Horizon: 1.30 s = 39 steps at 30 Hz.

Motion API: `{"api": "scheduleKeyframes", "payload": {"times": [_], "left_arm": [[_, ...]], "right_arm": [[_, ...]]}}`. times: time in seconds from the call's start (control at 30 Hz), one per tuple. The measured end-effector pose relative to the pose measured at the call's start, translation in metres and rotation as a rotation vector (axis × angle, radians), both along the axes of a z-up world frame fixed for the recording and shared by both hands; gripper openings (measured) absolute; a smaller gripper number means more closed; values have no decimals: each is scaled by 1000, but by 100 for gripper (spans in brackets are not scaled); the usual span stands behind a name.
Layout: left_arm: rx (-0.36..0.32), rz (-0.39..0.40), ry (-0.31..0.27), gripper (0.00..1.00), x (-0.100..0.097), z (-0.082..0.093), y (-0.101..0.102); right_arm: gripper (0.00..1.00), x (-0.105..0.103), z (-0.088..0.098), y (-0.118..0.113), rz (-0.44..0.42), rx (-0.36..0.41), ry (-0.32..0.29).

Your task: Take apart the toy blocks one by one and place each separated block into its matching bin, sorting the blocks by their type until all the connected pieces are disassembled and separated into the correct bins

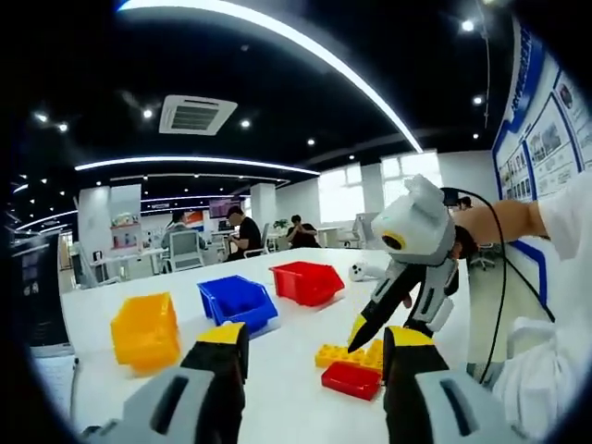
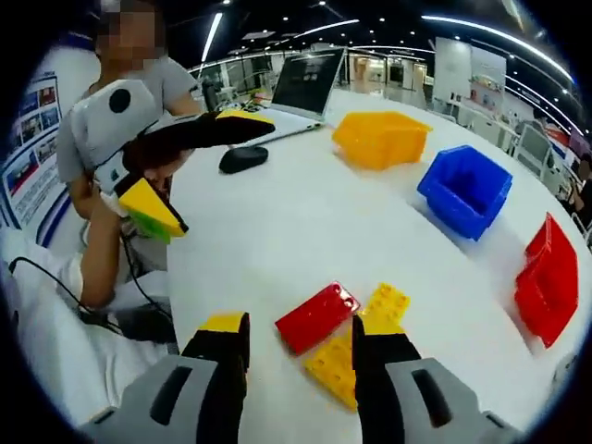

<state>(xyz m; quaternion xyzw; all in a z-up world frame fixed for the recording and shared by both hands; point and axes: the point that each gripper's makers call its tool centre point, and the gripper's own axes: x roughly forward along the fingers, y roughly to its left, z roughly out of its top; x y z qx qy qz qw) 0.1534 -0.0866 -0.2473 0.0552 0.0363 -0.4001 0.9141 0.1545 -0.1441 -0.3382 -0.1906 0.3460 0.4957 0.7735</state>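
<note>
Lying on the white table, red block and yellow block sit between the right gripper's spread fingers.

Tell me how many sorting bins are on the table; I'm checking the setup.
3: a yellow bin at the left in the left gripper view, a blue bin in the middle, and a red bin at the right. More may be hidden.

Open office with dark ceiling, curved light strips, bright windows, white table.
</note>
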Motion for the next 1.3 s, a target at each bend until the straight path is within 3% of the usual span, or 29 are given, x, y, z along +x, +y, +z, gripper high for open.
{"api": "scheduleKeyframes", "payload": {"times": [0.27, 0.33, 0.5, 0.67, 0.77, 1.03, 1.3], "left_arm": [[3, 2, -3, 59, 0, 0, 2], [7, 4, -4, 59, 1, 0, 2], [6, 6, -9, 59, 0, 2, 3], [7, 6, -9, 59, 0, 1, 4], [11, 2, -8, 59, 0, 0, 3], [11, -4, -5, 59, -1, -1, 1], [22, -24, -2, 59, -3, -3, -5]], "right_arm": [[44, 0, -16, 6, -27, -56, 51], [44, -3, -22, 6, -45, -78, 96], [42, 5, -39, 6, -86, -130, 85], [27, 10, -38, 3, -136, -145, 67], [24, 11, -38, 2, -152, -139, 64], [24, 1, -32, 4, -131, -87, 84], [23, 1, 6, -8, -139, -9, 74]]}}
